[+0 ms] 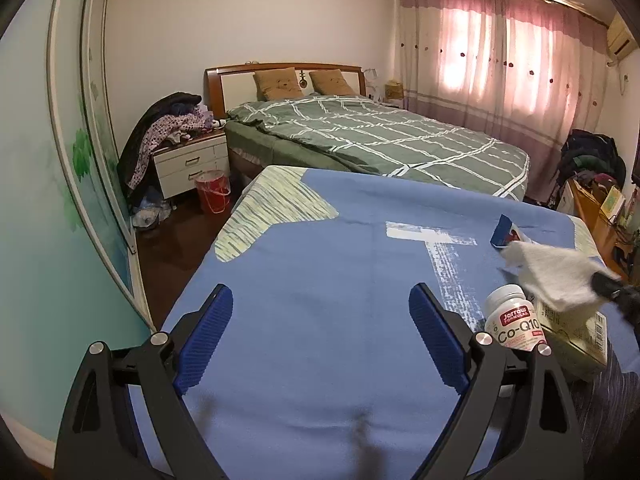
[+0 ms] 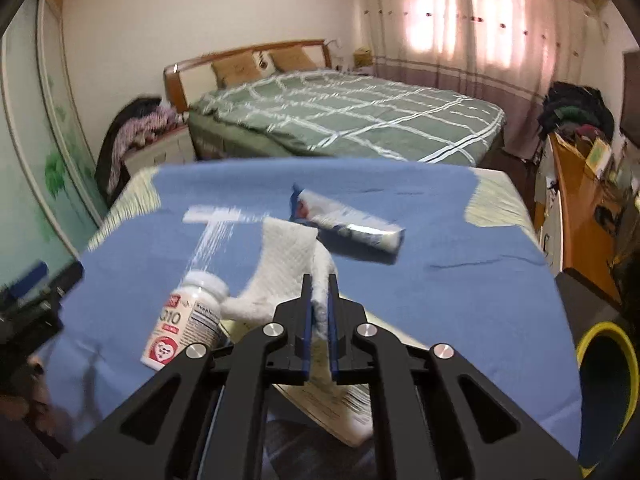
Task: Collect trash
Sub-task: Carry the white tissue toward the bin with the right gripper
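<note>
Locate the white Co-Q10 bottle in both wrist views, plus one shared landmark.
Left wrist: Co-Q10 bottle sits lower right on the blue cloth, just right of the open left claw.
Right wrist: bottle lies lower left, left of the right claw, which is shut on the white tissue.
Shared landmark: the green checked bed behind.

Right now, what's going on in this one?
A person is clearing trash off a blue cloth using hand-held tongs. The right tongs are shut on a crumpled white paper towel, lifted off the cloth. The left tongs hang open over bare cloth, holding nothing. A white supplement bottle, a toothpaste tube and a flat box lie uncollected. A yellow-rimmed bin stands at the right.
</note>
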Demonstrator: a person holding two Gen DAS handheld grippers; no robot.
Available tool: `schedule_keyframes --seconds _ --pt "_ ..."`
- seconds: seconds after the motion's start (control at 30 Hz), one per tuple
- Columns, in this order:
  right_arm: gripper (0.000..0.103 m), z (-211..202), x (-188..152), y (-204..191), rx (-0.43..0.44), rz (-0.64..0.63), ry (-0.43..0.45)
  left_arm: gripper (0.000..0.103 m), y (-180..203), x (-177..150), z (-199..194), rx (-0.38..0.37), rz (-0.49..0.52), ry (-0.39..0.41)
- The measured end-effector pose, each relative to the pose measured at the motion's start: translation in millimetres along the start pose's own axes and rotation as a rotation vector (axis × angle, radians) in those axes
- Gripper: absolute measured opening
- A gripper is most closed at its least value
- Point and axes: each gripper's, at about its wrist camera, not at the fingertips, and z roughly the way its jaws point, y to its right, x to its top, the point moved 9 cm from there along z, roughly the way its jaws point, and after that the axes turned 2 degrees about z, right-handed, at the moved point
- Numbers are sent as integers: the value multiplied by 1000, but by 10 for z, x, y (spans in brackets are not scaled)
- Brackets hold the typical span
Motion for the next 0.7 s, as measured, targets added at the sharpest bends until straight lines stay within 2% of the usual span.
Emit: schedule_keyframes --seconds 0.07,0.2,0.37,0.43,0.53,0.7 --pt "6 -208 62 137 -12 32 47 89 1 3 -22 0 0 4" --pt "6 -584 129 527 -89 98 144 90 28 4 -43 0 7 8" --pt "6 -1023 52 1289 -264 216 235 90 62 15 -71 -3 19 17" --pt "6 -1194 -37 1665 -363 275 270 90 85 9 -73 -8 25 16" --pt "6 -1331 -262 2126 -454 362 270 90 115 7 -84 -10 35 20" --pt "9 -1407 -563 2617 -576 482 242 90 150 -2 -101 -8 52 25"
